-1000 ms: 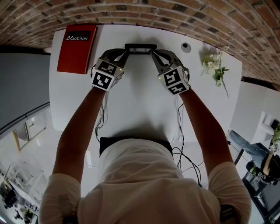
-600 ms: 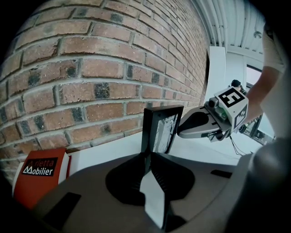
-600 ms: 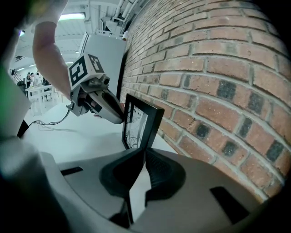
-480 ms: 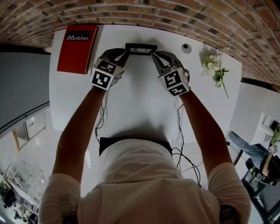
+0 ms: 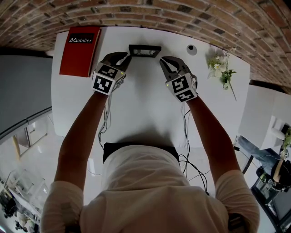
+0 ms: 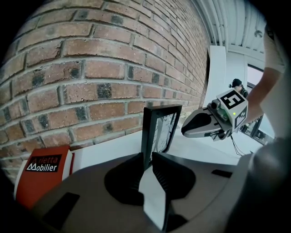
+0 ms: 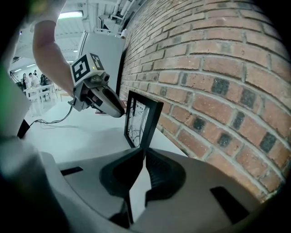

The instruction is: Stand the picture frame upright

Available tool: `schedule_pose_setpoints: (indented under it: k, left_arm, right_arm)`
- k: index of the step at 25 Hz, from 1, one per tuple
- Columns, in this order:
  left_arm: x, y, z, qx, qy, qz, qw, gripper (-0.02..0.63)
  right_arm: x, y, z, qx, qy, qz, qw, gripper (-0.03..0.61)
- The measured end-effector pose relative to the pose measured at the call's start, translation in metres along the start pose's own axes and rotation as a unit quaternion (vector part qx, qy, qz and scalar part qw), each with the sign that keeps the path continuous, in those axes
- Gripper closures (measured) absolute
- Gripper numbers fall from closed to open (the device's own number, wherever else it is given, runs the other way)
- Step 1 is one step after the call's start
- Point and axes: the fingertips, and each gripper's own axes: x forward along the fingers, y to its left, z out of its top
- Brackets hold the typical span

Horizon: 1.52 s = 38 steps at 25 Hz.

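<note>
A black picture frame [image 5: 144, 50] stands upright on the white table [image 5: 145, 104], close to the brick wall. My left gripper [image 5: 123, 56] is just short of the frame's left end, and my right gripper [image 5: 163, 60] is just short of its right end. In the left gripper view the frame [image 6: 160, 127] rises beyond my left gripper [image 6: 146, 157]. Its jaws have just been opening, and only bare table shows between them. In the right gripper view the frame [image 7: 141, 119] stands past my right gripper [image 7: 143, 152], whose jaws are slightly apart with nothing held.
A red book [image 5: 81, 49] lies at the table's left. A small round object [image 5: 192, 48] and a flower sprig [image 5: 223, 72] lie to the right. The brick wall [image 5: 182, 13] runs right behind the frame. Cables [image 5: 186, 136] trail along the right arm.
Both grippers have drawn back from the frame's ends toward the person. The frame has stayed upright in the same spot.
</note>
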Motion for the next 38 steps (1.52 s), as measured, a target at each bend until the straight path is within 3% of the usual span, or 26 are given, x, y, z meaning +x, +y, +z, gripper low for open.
schedule_pose_setpoints:
  k: [7,16,28,38]
  left_arm:
    - [-0.024,-0.012,-0.003,-0.008,-0.007,0.016,0.9998,0.56]
    - [-0.078,-0.057,0.003,-0.022,-0.033,0.042,0.9984,0.56]
    - [-0.165,-0.177,0.002,-0.089,-0.1,0.051,0.9896,0.555]
    - [-0.225,-0.275,-0.025,-0.104,-0.104,0.012,0.989,0.555]
  right_arm:
    - [-0.023,0.009,0.0,0.018,-0.019,-0.002,1.0,0.555]
    - [-0.085,0.03,0.004,0.023,-0.057,0.006,0.998,0.555]
    - [-0.195,0.079,-0.007,0.049,-0.107,0.029,0.993,0.555]
    - [-0.278,0.141,-0.022,0.083,-0.13,0.049,0.987,0.555]
